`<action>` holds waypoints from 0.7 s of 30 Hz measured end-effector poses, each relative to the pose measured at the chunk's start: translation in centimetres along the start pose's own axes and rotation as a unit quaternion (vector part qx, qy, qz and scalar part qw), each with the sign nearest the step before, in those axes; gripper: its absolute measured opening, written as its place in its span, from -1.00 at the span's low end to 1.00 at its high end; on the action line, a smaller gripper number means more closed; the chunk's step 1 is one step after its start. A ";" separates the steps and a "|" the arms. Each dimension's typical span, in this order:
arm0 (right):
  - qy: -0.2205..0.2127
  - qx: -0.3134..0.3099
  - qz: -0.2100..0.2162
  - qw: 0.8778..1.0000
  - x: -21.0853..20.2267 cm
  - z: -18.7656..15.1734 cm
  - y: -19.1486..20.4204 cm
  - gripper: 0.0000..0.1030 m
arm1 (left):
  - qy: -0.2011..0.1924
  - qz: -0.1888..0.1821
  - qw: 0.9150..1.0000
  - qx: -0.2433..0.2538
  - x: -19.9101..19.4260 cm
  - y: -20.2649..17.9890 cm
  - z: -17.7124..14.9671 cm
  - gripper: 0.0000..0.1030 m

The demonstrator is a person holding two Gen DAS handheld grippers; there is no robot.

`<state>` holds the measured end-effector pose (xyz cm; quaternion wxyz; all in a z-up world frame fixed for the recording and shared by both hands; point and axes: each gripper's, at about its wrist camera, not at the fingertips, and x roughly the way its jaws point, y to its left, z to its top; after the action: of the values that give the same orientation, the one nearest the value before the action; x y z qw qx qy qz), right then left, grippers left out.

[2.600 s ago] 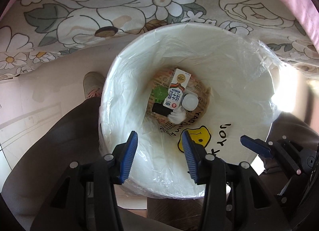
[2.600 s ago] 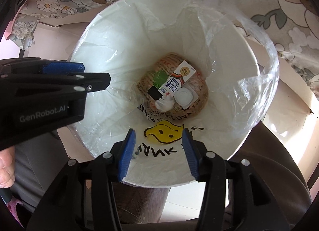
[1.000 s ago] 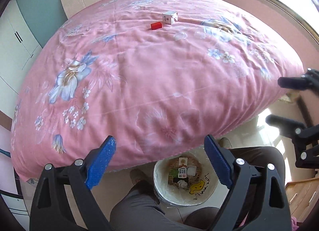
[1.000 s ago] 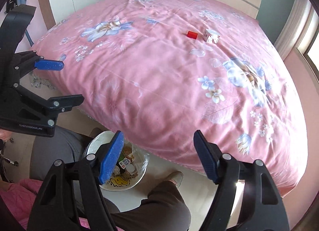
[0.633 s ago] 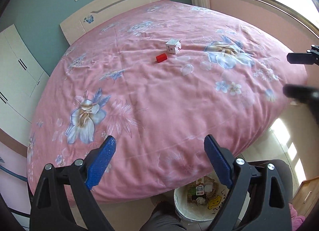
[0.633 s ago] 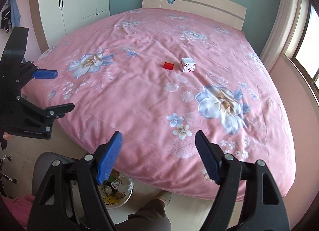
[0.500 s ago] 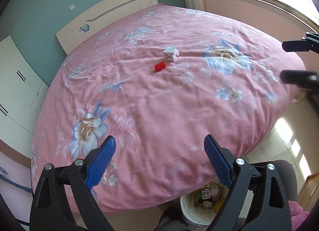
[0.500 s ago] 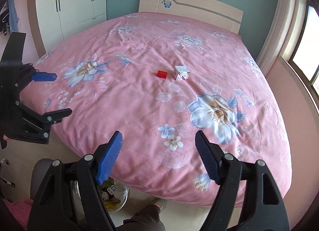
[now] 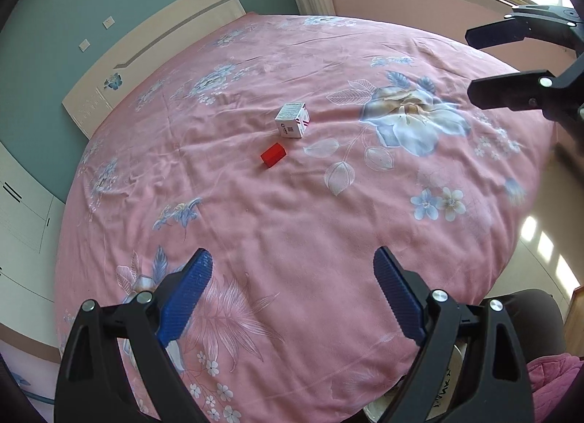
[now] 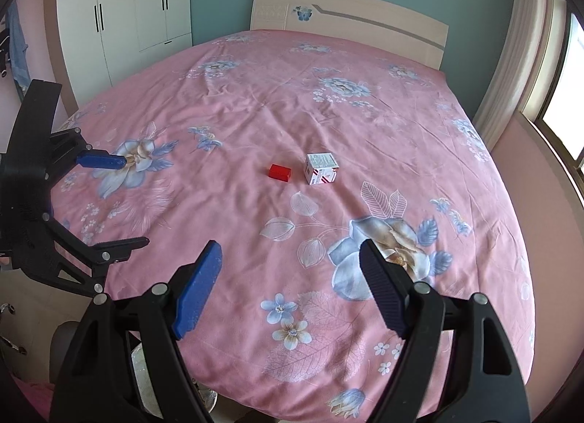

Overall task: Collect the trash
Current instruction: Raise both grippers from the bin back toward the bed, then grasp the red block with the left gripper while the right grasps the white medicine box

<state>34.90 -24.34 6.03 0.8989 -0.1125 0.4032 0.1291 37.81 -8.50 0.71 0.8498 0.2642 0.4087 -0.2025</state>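
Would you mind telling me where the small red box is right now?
The small red box lies near the middle of the pink bedspread, just left of the white carton in the right wrist view, apart from it and well beyond both open grippers.

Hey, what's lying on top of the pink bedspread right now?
Two small items sit side by side near the middle of the pink bedspread: a red block and a white carton. Both grippers hang open above it, empty. Anything beneath the cover is hidden.
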 end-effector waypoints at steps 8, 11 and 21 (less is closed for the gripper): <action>0.025 0.010 0.013 1.000 7.5 2.1 -2.0 0.50 | 0.027 -0.023 0.999 0.007 7.7 1.3 2.6 0.78; 0.037 0.012 0.013 0.999 10.7 2.5 -2.6 0.49 | 0.030 -0.033 0.999 0.004 10.6 2.1 3.5 0.78; 0.065 0.044 0.024 0.997 21.7 4.4 -5.5 0.50 | 0.029 -0.054 0.998 -0.005 19.6 4.7 6.5 0.78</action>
<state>53.67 -25.09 -6.92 0.8715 -0.0713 0.4688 0.1248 55.73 -11.33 -10.19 0.8269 0.2434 0.4475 -0.2381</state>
